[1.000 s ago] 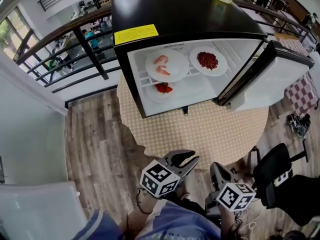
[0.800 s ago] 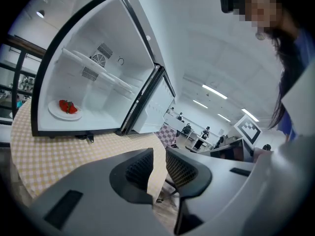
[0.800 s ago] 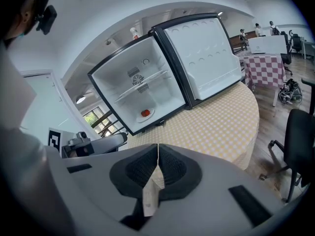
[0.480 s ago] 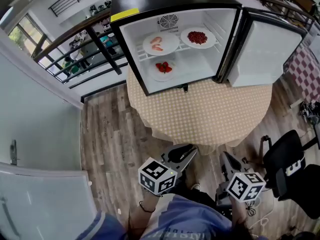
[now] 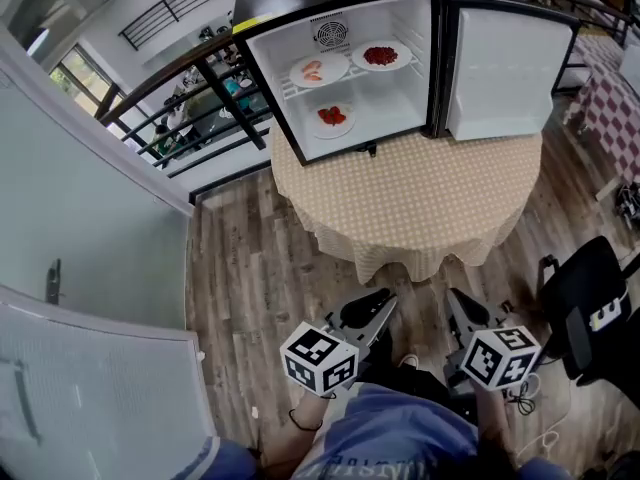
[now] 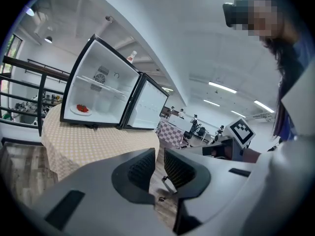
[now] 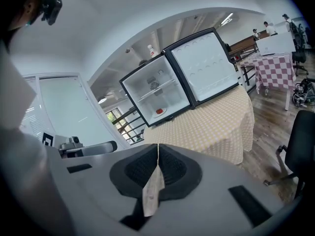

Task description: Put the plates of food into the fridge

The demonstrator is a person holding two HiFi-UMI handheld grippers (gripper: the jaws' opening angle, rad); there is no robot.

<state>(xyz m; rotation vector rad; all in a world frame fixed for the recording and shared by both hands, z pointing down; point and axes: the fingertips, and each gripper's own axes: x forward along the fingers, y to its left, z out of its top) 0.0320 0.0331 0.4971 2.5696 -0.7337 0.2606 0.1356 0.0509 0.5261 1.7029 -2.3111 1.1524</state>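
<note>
Fridge: The fridge (image 5: 340, 68) stands on the round tabletop (image 5: 420, 203). Its door (image 5: 505, 73) is swung wide open to the right, so plates can go in.
Top shelf of the fridge: The plate of shrimp (image 5: 319, 69) sits on the left side. The plate of red bits (image 5: 381, 56) sits just beside it on the right. They lie flat so the food cannot slide off.
Bottom of the fridge: The plate of strawberries (image 5: 331, 119) rests under the shelf, near the front.
In front of the fridge: The dotted cloth is bare. I see no plate waiting there.
Left gripper: The left gripper (image 5: 380, 303) is held low, well apart from the fridge and close to the person's body. Its fingers (image 6: 142, 168) are closing. A thin gap shows between them, with nothing in it.
Right gripper: The right gripper (image 5: 453, 300) is also well apart from the fridge, near the left one. Its fingers (image 7: 172, 167) are clenched together on nothing.
Why they are like this: I think both are empty and far from the fridge because all the plates are already inside. The job looks done, though the door is not shut.
</note>
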